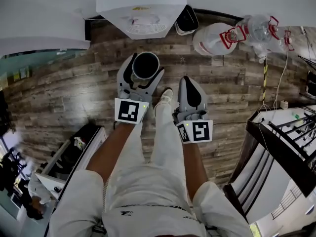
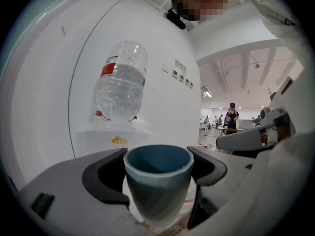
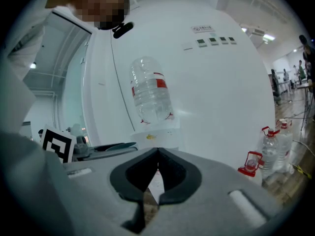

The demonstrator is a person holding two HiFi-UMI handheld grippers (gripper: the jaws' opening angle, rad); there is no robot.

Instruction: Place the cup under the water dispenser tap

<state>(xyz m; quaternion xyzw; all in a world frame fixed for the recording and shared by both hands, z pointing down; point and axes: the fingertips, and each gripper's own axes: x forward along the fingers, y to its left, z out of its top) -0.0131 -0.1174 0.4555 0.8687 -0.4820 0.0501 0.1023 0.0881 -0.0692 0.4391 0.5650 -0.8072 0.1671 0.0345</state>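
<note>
A wood-plank floor (image 1: 64,93) is seen from above, filling most of the head view, with a white water dispenser (image 1: 141,6) set at its upper edge and the dispenser's grilled drip tray (image 1: 143,27) turned toward the camera. In the left gripper view the dispenser (image 2: 110,139) is topped by an inverted clear bottle (image 2: 120,80) with a red label. The person's legs, in pale shorts (image 1: 148,191), are framed at the bottom of the head view. Clear jugs with red handles (image 1: 259,27) are grouped on the floor to the dispenser's right.

The left gripper (image 1: 144,67) is held out in front of the dispenser, its jaws spread wide and pressed on either side of a dark blue cup (image 1: 145,64). The cup (image 2: 158,181) is carried upright, mouth up, between the black pads (image 2: 106,178) of that gripper (image 2: 157,166). It is pictured just short of the drip tray, not yet under the tap.

The right gripper (image 1: 187,83) is held beside the left one. Its jaws are closed tip to tip with nothing between them, as shown in its own view (image 3: 156,154).
</note>
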